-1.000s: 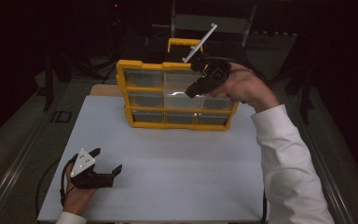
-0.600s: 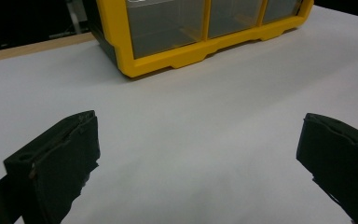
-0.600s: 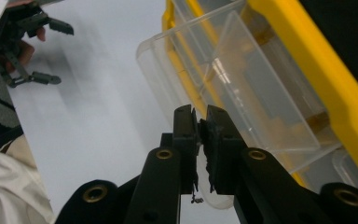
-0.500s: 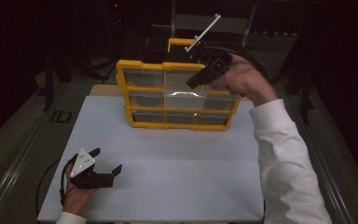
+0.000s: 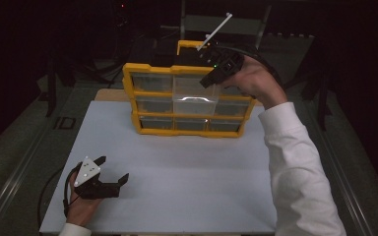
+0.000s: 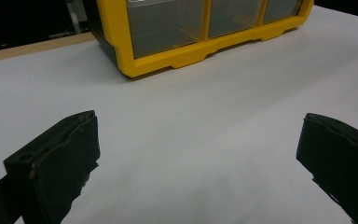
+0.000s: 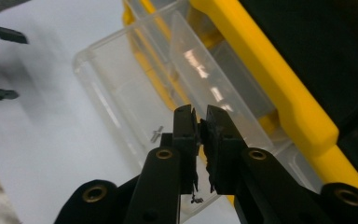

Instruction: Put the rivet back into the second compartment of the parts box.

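A yellow drawer cabinet (image 5: 150, 71) with clear drawers stands at the back of the white table (image 5: 192, 182). Its top middle drawer (image 5: 193, 101) is pulled out. In the right gripper view this clear drawer (image 7: 116, 93) lies below the jaws, with a small screw (image 7: 157, 134) on its floor. My right gripper (image 5: 205, 83) hovers over the drawer's top right edge, and its jaws (image 7: 199, 115) are pressed together with nothing visible between them. My left gripper (image 5: 114, 168) rests at the table's front left, open and empty. In its own view the left gripper (image 6: 198, 123) faces the cabinet's bottom row (image 6: 168, 28).
A thin white rod (image 5: 219, 25) sticks up from the right gripper. A white sleeve (image 5: 295, 167) crosses the table's right side. A wooden board edge (image 6: 32, 46) shows behind the white sheet. Dark floor and frame parts surround the table.
The right hand with its gripper has crept slightly up and away, toward the cabinet's top. The left gripper has stayed in place.
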A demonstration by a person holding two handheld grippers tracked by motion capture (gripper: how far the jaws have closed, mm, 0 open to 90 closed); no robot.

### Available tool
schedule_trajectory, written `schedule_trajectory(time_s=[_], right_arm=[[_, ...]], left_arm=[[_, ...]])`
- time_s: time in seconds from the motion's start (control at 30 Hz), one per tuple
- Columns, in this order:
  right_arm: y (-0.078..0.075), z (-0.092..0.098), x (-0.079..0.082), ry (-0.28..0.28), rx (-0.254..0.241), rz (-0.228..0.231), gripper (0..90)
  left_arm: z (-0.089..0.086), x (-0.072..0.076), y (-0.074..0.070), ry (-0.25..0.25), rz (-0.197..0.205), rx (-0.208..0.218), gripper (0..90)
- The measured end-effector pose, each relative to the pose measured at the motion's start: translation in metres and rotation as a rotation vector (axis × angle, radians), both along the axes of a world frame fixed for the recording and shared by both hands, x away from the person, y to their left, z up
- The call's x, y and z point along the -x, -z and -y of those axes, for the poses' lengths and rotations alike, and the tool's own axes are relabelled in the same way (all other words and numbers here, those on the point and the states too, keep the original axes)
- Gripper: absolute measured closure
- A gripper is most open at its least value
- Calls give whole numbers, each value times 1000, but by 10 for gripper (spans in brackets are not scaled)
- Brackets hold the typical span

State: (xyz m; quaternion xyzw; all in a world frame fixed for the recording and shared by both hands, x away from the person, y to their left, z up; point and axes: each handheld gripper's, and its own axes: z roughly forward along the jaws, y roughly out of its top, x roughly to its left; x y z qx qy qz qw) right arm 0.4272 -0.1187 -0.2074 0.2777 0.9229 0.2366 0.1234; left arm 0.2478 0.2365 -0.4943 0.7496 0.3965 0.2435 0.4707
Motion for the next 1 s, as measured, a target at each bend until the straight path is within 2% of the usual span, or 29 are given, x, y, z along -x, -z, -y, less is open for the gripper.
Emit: schedule_trajectory(time_s=[0.27, 0.57, 0.6, 0.67, 0.7, 0.73, 0.77, 0.83, 1.0], right_arm=[[6, -4, -7, 22, 16, -3, 830], [8, 2, -11, 47, 5, -6, 820], [8, 3, -12, 44, -2, 0, 729], [7, 4, -10, 37, -34, 29, 383], [7, 5, -9, 38, -42, 20, 337], [7, 6, -9, 38, -51, 6, 254], [8, 6, -8, 38, -48, 10, 188], [8, 7, -7, 39, -41, 23, 168], [9, 15, -4, 48, -53, 19, 149]], left_arm=[[0, 0, 0, 0, 1, -1, 2], [0, 0, 0, 1, -1, -2, 2], [0, 0, 0, 2, 0, -2, 2], [0, 0, 0, 2, 2, 0, 2], [0, 0, 0, 0, 3, 4, 2], [0, 0, 0, -1, 2, 5, 2], [-1, 0, 0, 0, 1, 2, 2], [0, 0, 0, 2, 0, -1, 2], [0, 0, 0, -1, 1, 1, 2]])
